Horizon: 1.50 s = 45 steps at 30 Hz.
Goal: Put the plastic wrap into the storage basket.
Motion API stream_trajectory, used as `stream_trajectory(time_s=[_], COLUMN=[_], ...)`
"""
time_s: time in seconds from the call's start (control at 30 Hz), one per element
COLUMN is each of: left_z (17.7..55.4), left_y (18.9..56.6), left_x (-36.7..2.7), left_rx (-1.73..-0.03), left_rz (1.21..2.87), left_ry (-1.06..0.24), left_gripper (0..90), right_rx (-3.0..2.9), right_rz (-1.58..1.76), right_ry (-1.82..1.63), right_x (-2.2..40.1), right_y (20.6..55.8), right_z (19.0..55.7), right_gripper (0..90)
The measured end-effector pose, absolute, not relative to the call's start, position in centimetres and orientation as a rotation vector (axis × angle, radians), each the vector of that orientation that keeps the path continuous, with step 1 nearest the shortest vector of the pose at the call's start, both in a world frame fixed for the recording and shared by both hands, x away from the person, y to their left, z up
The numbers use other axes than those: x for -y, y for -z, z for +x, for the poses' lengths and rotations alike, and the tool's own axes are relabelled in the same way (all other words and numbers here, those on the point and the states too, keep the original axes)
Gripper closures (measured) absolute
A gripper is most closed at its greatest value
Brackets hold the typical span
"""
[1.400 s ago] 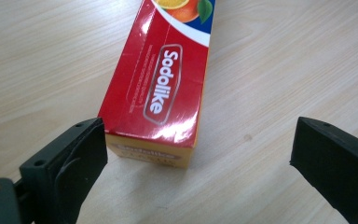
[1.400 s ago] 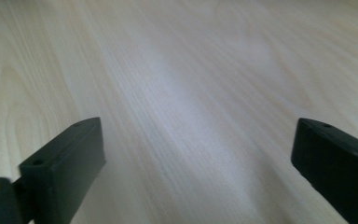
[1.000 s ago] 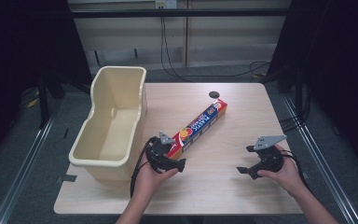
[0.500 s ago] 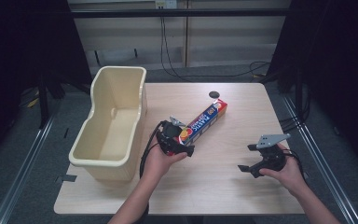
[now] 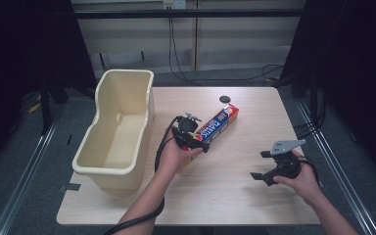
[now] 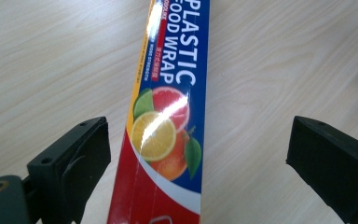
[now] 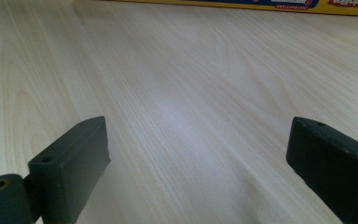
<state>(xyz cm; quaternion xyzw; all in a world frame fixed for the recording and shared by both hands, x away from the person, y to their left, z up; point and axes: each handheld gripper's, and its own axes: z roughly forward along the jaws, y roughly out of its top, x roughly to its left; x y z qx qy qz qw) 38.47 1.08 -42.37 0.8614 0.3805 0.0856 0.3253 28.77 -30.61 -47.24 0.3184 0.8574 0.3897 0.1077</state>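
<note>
A long red, blue and yellow plastic food wrap box lies at a slant on the light wooden table. My left gripper hangs over its near end, open, its jaws wide on either side of the box without touching it. My right gripper rests low near the table's front right, open, with bare wood between its jaws. The box's yellow edge shows along the top of the right gripper view.
A tall cream plastic bin stands at the table's left edge, close beside my left hand. A small black round disc lies on the table beyond the box's far end. Cables run across the floor behind.
My left gripper has moved forward and right from beside the bin to above the near end of the box. The right gripper has barely moved.
</note>
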Motion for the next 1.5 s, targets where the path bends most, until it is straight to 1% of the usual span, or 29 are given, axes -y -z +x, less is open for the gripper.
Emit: stream_trajectory(time_s=[0.3, 0.67, 1.1, 1.17, 1.23, 1.4, 1.5], left_z=[40.3, 42.1, 43.6, 43.8, 43.9, 44.1, 44.3], left_y=[42.7, 43.2, 44.5, 44.5, 44.6, 45.1, 45.5], left_x=[0.0, 1.1, 1.8, 2.0, 2.2, 2.6, 2.7], left_rx=[-1.000, -1.006, -1.026, -1.026, -1.003, -1.018, -1.015], left_rz=[2.275, 2.310, 2.349, 2.354, 2.373, 2.389, 2.408], left_ry=[-0.220, -0.182, -0.144, -0.143, -0.138, -0.127, -0.123], left_gripper=[6.2, 7.3, 8.8, 9.7, 14.2, 16.2, 19.8], right_rx=[-2.520, -2.523, -2.528, -2.528, -2.529, -2.533, -2.528], right_rz=[0.947, 0.948, 0.945, 0.949, 0.948, 0.947, 0.943], right_ry=[-1.155, -1.164, -1.176, -1.181, -1.186, -1.179, -1.186], right_x=[30.6, 30.7, 30.8, 30.8, 30.9, 30.9, 30.9], right_y=[47.1, 47.1, 47.1, 47.1, 47.1, 47.0, 47.0], right_z=[28.8, 28.8, 28.9, 28.9, 28.9, 28.9, 28.9], right_gripper=[5.6, 5.6, 5.9, 5.9, 5.9, 6.0, 6.0])
